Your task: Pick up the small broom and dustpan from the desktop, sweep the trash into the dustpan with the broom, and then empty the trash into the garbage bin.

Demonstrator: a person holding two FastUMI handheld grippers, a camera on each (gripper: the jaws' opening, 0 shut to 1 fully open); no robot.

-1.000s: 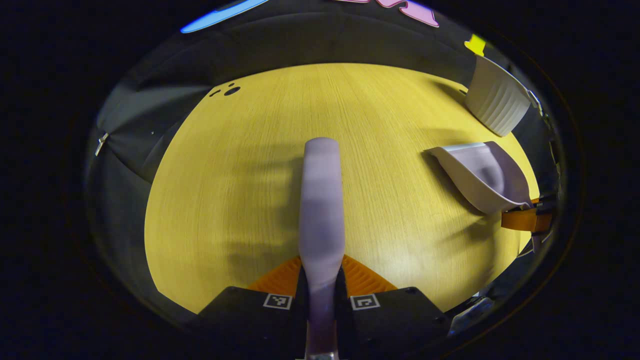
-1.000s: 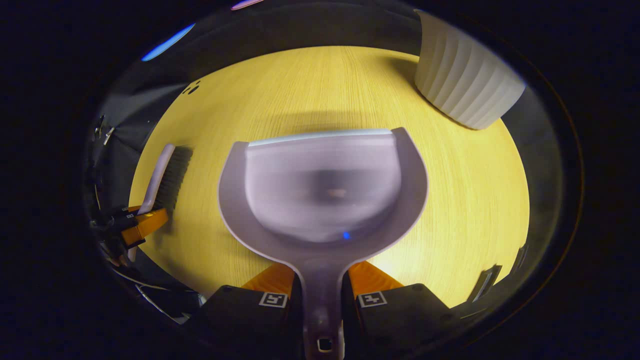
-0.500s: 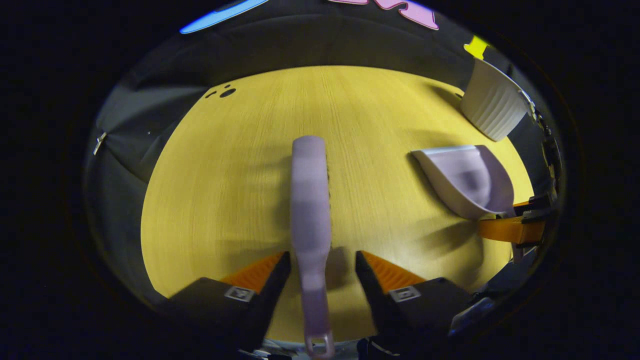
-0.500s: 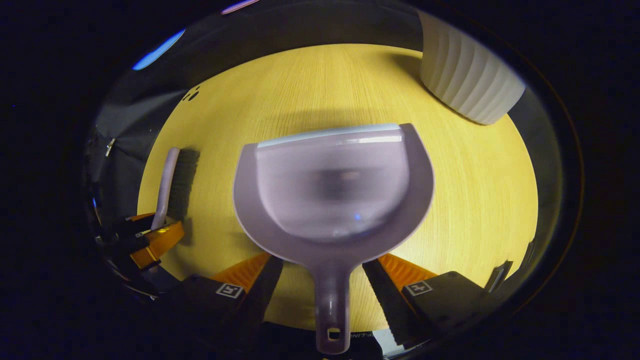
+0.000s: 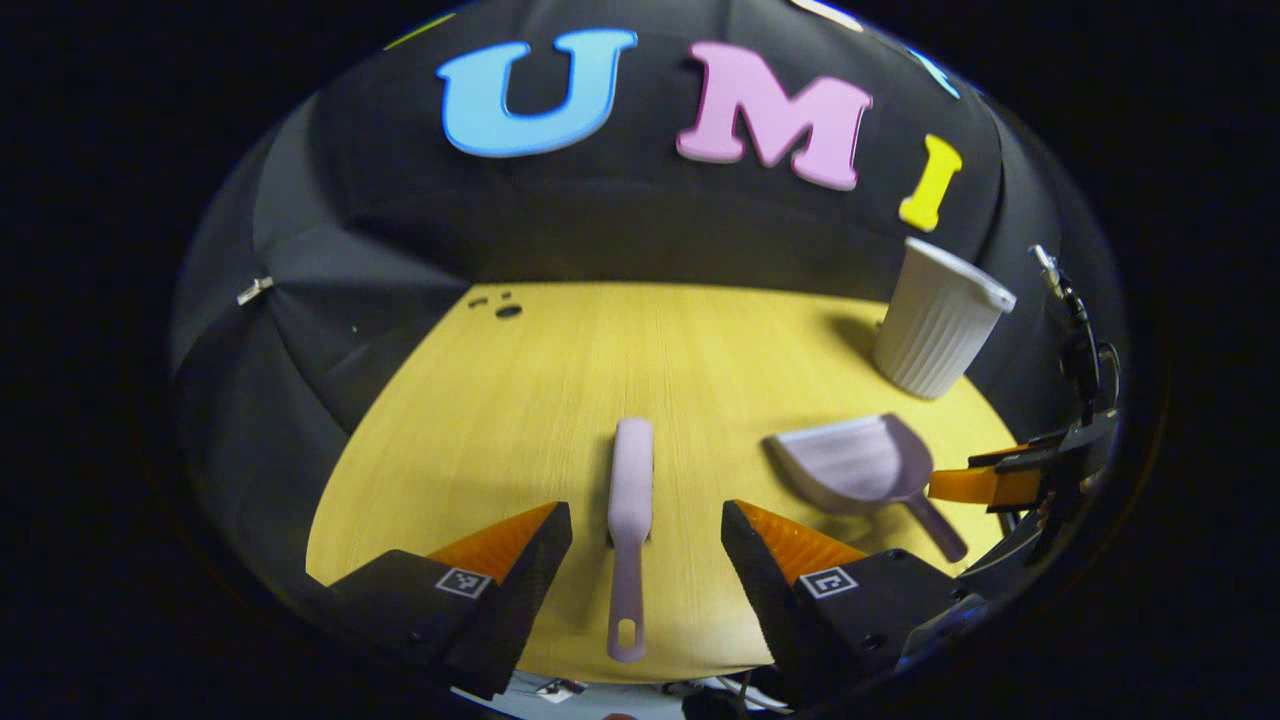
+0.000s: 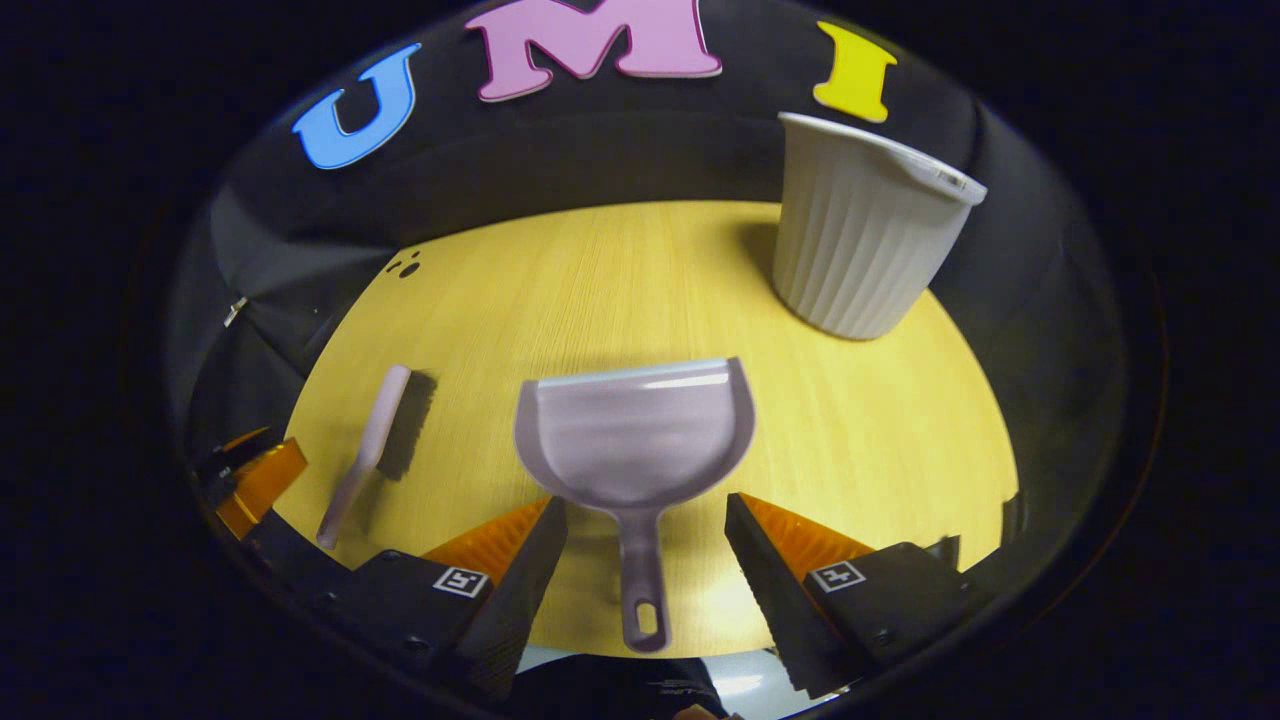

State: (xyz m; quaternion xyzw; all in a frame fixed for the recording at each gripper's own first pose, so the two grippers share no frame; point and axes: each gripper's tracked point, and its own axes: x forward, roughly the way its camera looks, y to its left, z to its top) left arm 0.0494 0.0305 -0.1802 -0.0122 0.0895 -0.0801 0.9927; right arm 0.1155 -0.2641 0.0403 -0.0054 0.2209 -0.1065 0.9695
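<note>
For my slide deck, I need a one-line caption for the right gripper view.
Open right gripper straddles the dustpan handle on the desktop, broom alongside, ribbed garbage bin behind.

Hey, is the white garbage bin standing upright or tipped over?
Upright. The garbage bin stands on its base on the desktop, open rim at the top, beyond the dustpan.

Yellow wood-grain table (image 5: 560,400) w/ small dark holes (image 5: 508,311) nr far-left corner, black cloth wall (image 5: 620,230) behind.

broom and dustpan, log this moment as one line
broom: flat on table, free | dustpan: flat on table, free | left gripper: open | right gripper: open | bin: upright
</note>
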